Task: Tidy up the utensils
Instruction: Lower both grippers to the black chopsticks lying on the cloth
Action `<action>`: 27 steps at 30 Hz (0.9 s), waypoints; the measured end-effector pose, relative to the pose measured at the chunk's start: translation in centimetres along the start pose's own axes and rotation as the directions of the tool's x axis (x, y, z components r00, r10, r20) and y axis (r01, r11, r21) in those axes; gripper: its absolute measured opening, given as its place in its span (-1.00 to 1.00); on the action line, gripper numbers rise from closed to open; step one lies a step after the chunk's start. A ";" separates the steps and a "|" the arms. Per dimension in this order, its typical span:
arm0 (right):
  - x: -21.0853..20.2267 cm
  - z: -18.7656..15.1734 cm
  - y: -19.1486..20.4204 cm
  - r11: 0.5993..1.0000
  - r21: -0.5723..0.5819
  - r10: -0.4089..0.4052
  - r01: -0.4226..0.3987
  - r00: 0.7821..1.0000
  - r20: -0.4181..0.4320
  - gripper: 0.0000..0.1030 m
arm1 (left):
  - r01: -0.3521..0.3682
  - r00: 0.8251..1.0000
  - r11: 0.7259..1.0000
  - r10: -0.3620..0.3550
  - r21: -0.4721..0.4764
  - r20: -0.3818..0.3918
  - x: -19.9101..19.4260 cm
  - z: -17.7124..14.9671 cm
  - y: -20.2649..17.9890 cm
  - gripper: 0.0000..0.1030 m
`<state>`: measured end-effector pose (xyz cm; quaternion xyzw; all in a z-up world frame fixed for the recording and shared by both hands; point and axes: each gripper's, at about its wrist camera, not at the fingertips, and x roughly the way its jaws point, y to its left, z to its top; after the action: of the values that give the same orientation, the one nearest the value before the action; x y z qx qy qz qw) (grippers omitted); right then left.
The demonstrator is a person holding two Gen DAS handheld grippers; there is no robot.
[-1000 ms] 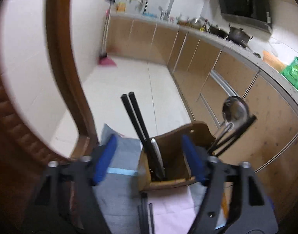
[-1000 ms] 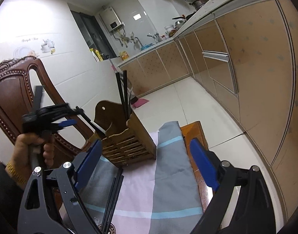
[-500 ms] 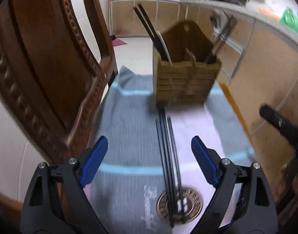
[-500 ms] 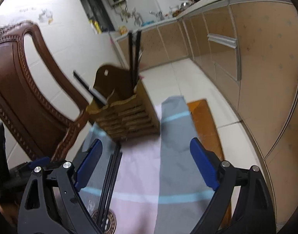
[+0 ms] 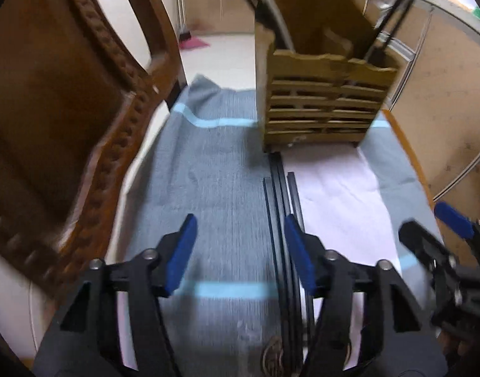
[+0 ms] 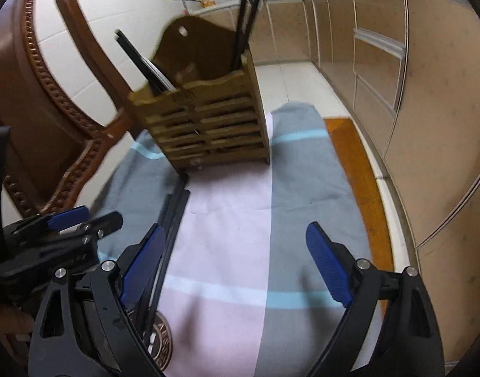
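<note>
Both wrist views have tipped down from the kitchen floor and cabinets onto the cloth-covered work surface within the last second. The slatted wooden utensil caddy [image 5: 321, 100], close under the left camera a second ago, now stands further off at the far end of the grey, pink and blue-striped cloth [image 5: 221, 188]. It already holds black chopsticks and a spoon.

A bundle of loose black chopsticks [image 5: 282, 207] lies flat on the cloth, running from the caddy's foot toward the cameras. The left gripper [image 5: 240, 251] has dropped toward it and its jaws are closing. Nothing is between them yet: the bundle runs just beside the right-hand blue pad, not inside the gap.

The right gripper [image 6: 236, 267] hangs wide open over bare cloth, holding nothing, with the chopsticks [image 6: 174, 210] next to its left pad. A carved dark wooden chair back [image 5: 67, 110] sits on the left.

Likely meaning: the last drop-off is done and the next pickup is starting. The left gripper probably needs to shift right to straddle the chopsticks.
</note>
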<state>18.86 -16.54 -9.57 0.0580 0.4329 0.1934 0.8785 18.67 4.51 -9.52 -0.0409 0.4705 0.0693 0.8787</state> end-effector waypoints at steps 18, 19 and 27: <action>3.7 0.3 0.0 1.000 -0.010 0.006 -0.006 0.999 -0.033 0.73 | 0.038 0.994 0.999 -0.042 -0.037 -0.103 6.6 3.2 0.2 -0.20; 3.8 0.3 0.0 1.000 -0.011 0.006 -0.006 0.999 -0.034 0.73 | 0.043 0.993 0.998 -0.047 -0.039 -0.104 6.6 3.3 0.2 -0.20; 4.0 0.1 -0.2 1.000 -0.011 -0.001 0.001 0.999 -0.039 0.73 | 0.029 0.992 1.000 -0.027 0.010 -0.126 7.2 3.4 -1.2 -0.18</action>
<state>21.23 -15.16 -12.55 0.0491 0.4488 0.1965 0.8704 25.61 4.44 -13.62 -0.0467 0.5248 0.0514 0.8484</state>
